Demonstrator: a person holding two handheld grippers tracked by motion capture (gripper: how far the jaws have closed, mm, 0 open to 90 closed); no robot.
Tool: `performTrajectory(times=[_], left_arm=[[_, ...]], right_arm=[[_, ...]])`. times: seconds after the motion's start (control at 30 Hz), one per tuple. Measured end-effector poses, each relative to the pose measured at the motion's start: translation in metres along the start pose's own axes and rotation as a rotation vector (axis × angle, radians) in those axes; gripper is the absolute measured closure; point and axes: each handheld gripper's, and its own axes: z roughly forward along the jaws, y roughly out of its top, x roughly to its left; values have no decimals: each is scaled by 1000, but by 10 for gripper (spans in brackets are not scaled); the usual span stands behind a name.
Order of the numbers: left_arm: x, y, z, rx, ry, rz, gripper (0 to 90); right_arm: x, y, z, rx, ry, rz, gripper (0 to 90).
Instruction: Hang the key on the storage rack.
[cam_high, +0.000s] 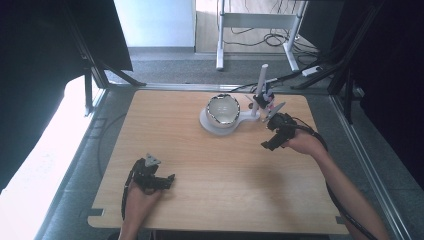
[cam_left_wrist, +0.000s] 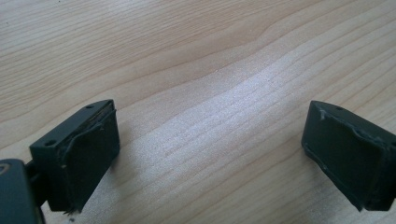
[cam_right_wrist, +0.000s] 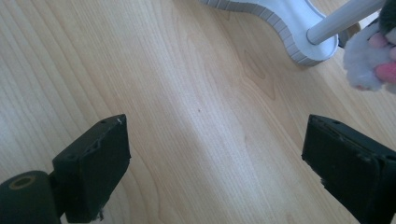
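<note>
Showing as black, blocky tools: left gripper (cam_high: 167, 181) near the wooden table's (cam_high: 220, 165) front edge, right gripper (cam_high: 266, 145) near that table's right side. Carrying a grey three-cornered plate (cam_high: 152, 161) on top of the left one, and another grey plate (cam_high: 274, 111) on the right one. Trailing a black cable (cam_high: 345, 207) from the right one along a bare forearm. Wearing no sleeves. Bearing dark, scuffed rubber pads (cam_left_wrist: 91, 161) with ragged edges, small screw holes along each jaw's top.
</note>
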Motion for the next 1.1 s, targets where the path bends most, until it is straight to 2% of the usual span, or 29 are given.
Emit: performTrajectory(times=[0.5, 0.77, 1.1], left_arm=[[0, 0, 0, 0, 0, 0, 43], [0, 0, 0, 0, 1, 3, 43], [0, 0, 0, -2, 0, -3, 43]], right_arm=[[19, -18, -12, -25, 10, -2, 87], [29, -35, -18, -37, 11, 7, 78], [42, -59, -28, -64, -17, 28, 60]])
